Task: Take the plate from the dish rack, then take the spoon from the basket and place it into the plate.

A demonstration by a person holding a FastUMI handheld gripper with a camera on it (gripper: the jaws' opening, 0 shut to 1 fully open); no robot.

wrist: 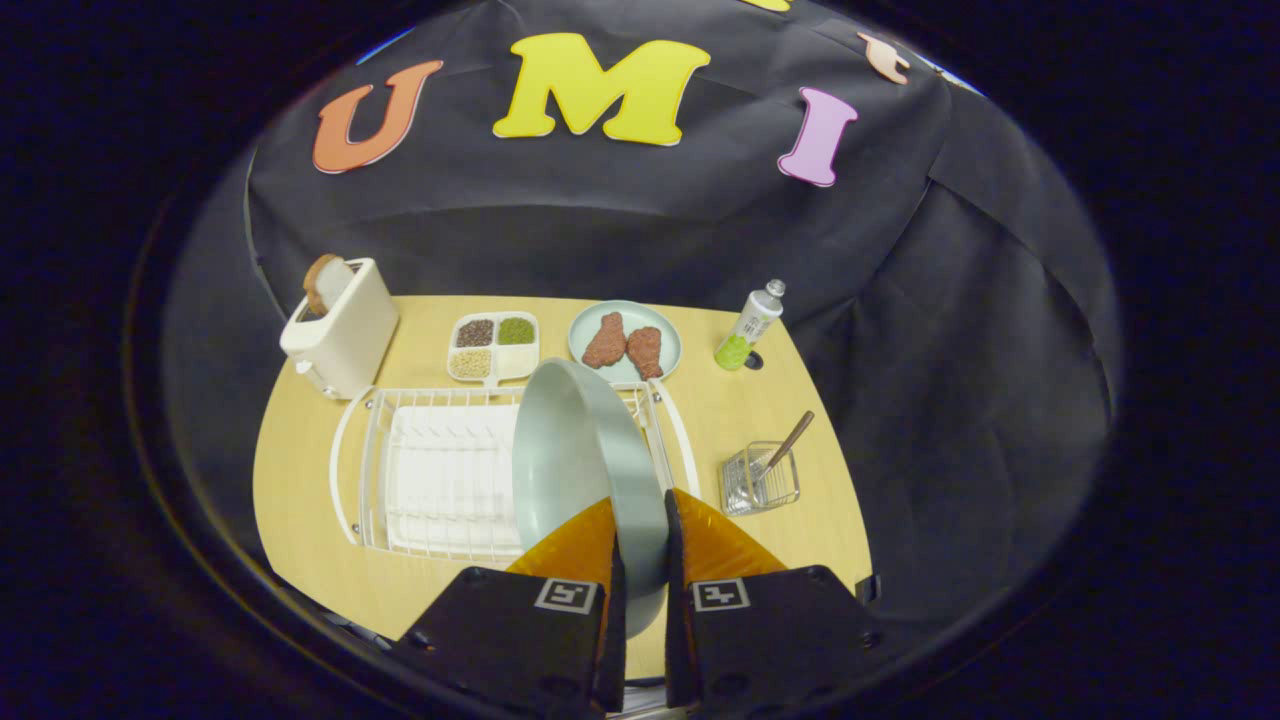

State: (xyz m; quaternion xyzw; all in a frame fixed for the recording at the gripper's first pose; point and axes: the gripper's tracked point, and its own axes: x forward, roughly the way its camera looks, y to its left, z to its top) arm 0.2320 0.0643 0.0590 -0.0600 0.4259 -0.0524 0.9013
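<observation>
The gripper [640, 520] was clamped on the plate [585, 470], one orange finger [575, 545] on each side of its rim, so the pale green plate stood on edge between them, lifted above the right end of the rack [440, 480]. The white wire rack lay on the wooden table [720, 420], with its ribbed white tray showing to the left of the plate. Right of the rack, apart from it, stood a small wire basket [760, 480] with the spoon [788, 440] leaning in it, brown handle tilted up and to the right. Beyond the rack sat a second plate [625, 342] holding two pieces of fried chicken [625, 345], and just left of that a divided dish [494, 347] with grains in three of its four sections. A cream toaster [340, 325] with a slice of bread [322, 280] sticking out stood at the far left of the table. A bottle [750, 325] with a green base leaned at the far right, near the table's back edge
</observation>
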